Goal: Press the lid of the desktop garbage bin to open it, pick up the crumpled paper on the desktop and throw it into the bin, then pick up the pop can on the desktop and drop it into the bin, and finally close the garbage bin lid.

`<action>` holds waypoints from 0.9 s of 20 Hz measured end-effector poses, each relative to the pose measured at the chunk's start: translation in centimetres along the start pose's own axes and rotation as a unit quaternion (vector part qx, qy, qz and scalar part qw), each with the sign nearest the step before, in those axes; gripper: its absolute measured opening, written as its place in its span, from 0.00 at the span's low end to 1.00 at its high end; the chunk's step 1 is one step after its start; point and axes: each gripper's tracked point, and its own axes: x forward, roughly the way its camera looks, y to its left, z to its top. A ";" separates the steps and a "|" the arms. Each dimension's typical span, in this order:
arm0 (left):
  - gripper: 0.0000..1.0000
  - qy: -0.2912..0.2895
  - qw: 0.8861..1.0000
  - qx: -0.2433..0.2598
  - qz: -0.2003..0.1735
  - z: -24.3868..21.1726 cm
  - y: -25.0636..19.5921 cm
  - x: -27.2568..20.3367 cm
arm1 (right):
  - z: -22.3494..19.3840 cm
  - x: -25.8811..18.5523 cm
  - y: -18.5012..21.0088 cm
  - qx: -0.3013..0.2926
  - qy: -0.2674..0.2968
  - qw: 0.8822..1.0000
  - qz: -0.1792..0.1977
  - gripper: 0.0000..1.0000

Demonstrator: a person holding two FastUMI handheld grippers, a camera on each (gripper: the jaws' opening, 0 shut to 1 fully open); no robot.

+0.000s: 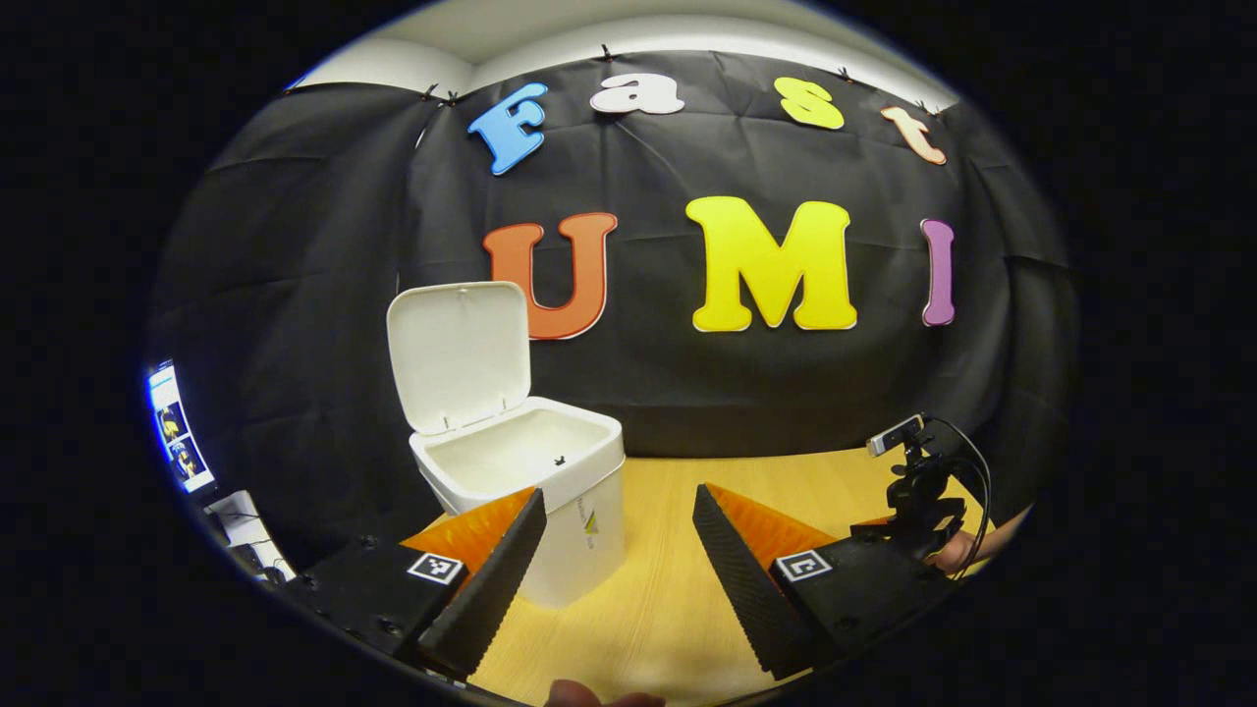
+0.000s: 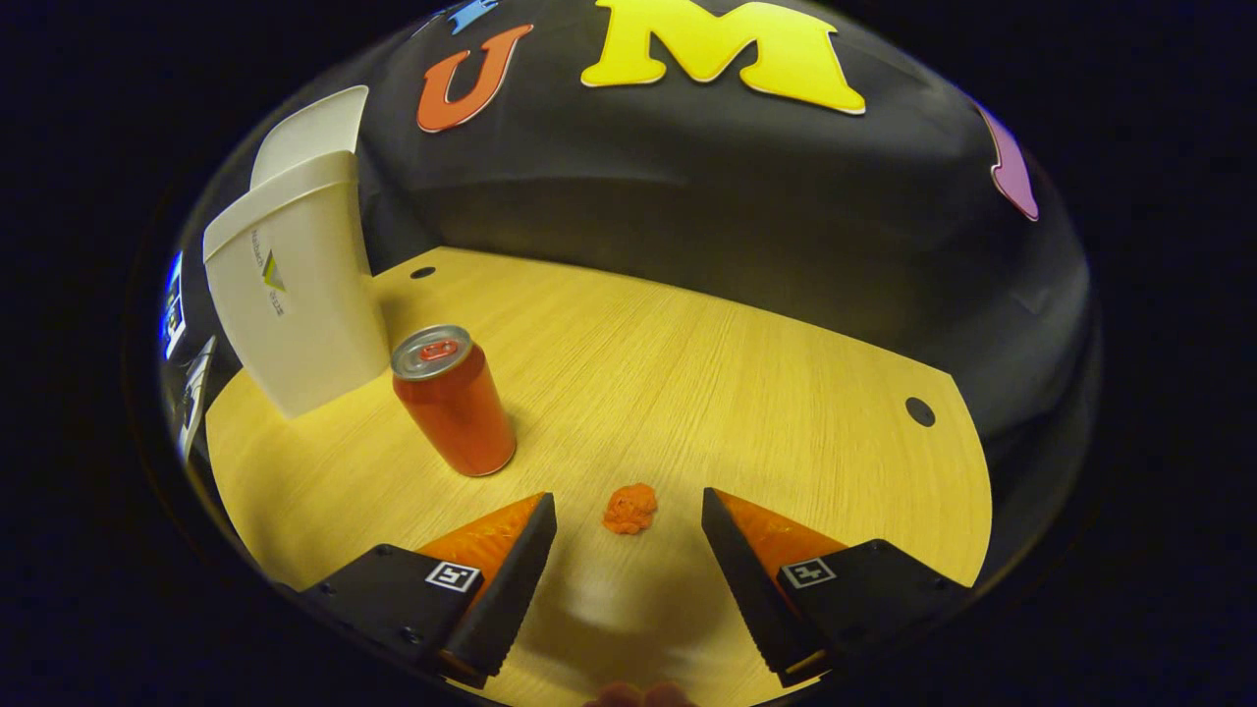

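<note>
Right tool (image 2: 628,525) above crumpled paper (image 2: 629,508)

Smooth plastic bin (image 1: 579,511), glossy metal can (image 2: 457,407), wood-grain desktop (image 2: 687,373).

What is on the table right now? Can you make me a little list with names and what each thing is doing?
bin: white garbage bin standing on the wooden table
lid: lid up, bin open
inside the bin: looks empty as far as the left gripper view shows
can: red pop can upright, close to the bin, not touching it
paper: small orange crumpled paper on the table, right in front of the right tongs
right tongs: open, holding nothing
left tongs: left tongs open, holding nothing, near the bin
</note>
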 end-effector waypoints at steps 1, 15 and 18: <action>0.99 0.002 1.000 -0.001 0.011 -0.1 0.6 -0.3 | -0.3 0.6 0.1 0.004 0.008 1.000 0.001 0.95; 1.00 0.020 0.996 -0.016 0.082 -1.6 4.5 -2.9 | -1.3 4.2 0.3 0.051 0.037 0.998 -0.001 0.70; 0.99 0.020 0.996 -0.016 0.080 -1.5 4.5 -3.0 | -1.3 4.3 0.7 0.051 0.037 0.998 -0.004 0.55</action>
